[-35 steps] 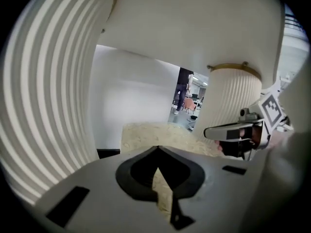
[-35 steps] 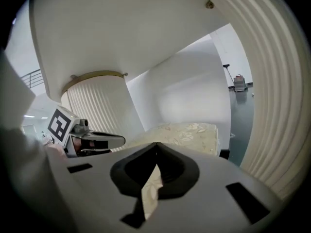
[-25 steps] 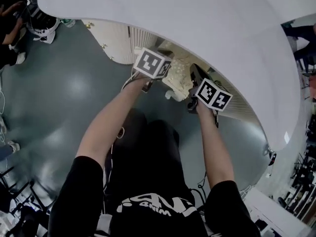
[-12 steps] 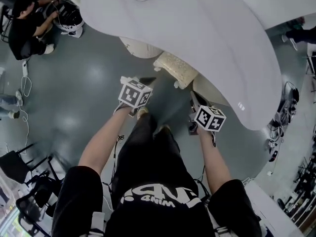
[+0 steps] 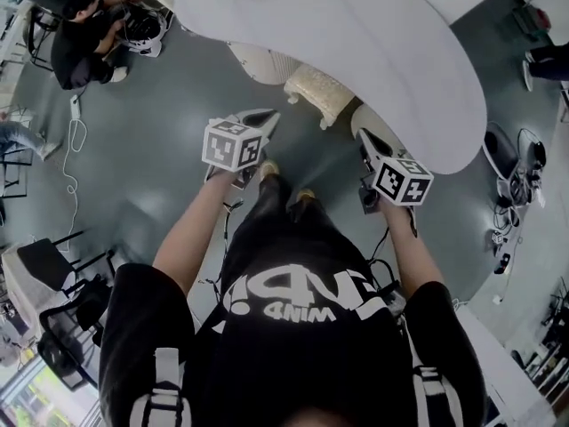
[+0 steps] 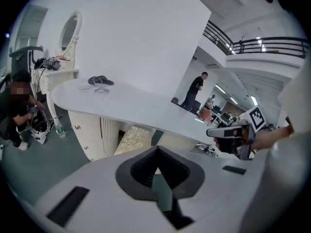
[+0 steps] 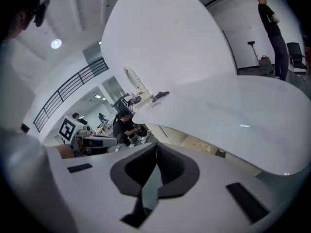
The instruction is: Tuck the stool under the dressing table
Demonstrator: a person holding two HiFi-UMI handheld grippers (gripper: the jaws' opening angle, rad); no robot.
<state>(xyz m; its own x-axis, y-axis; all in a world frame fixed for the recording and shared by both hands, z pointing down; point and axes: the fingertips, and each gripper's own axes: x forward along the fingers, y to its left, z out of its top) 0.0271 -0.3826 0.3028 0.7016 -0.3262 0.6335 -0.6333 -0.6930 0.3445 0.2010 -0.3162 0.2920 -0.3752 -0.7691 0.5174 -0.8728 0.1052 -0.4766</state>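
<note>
Stool (image 5: 318, 94) sits tucked in under the white worktop (image 5: 382, 52), just its cream seat poking out past the edge. Left gripper (image 5: 263, 121) and right gripper (image 5: 368, 140) are both pressed fully together with nothing between them, held in the air near the stool, not touching it

Left gripper (image 5: 263, 117), right gripper (image 5: 366, 138) — jaws pressed together, arms reaching forward
</note>
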